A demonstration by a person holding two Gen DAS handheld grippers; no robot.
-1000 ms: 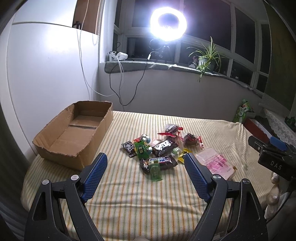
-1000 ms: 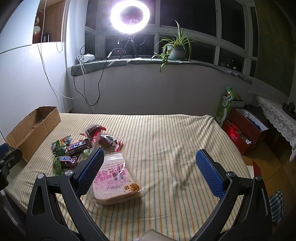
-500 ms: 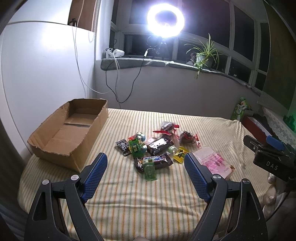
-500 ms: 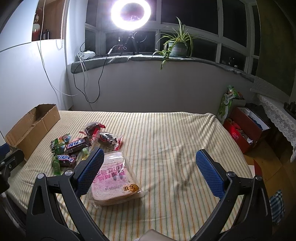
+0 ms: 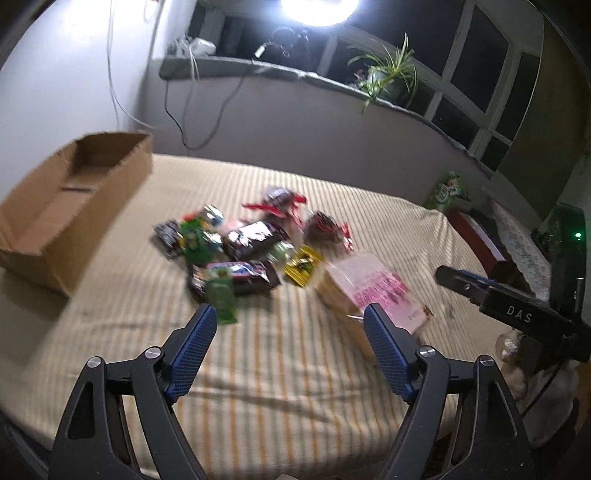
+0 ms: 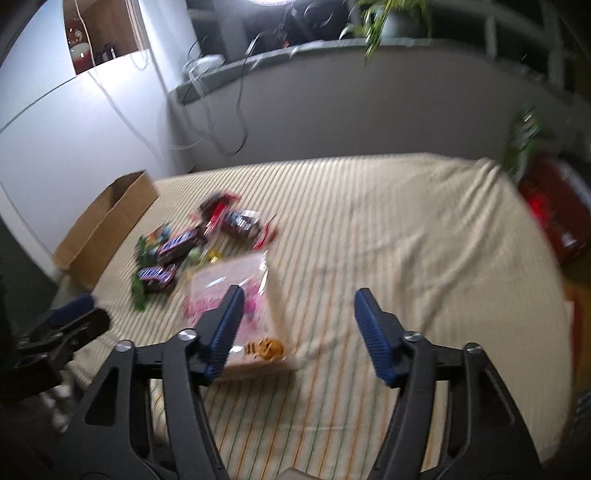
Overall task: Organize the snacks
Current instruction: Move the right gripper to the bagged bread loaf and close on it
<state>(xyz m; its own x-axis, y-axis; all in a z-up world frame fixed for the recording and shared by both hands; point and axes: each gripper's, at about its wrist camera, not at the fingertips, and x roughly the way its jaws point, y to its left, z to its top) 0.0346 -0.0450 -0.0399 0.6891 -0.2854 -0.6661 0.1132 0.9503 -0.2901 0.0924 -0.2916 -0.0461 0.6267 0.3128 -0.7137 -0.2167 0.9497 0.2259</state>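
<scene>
- A blurred heap of small wrapped snacks (image 5: 243, 251) is seen on the striped bedspread (image 5: 295, 369), with a clear-bagged bread slice (image 6: 236, 306) printed in pink beside it.
- A cardboard box (image 5: 66, 206) is set left of the heap.
- The left gripper (image 5: 286, 354) is held wide apart, empty, near the heap's front.
- The right gripper (image 6: 297, 332) is spread wide, empty, its left finger overlapping the bread bag.

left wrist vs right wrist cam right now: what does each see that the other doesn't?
Only left wrist: the inside floor of the cardboard box, the ring light, the right gripper from the side.

Only right wrist: the wall shelf at top left, the tiger print on the bread bag.

Both: box, snack pile, bread bag, striped sheet, windowsill plant. Both grippers open, empty.
</scene>
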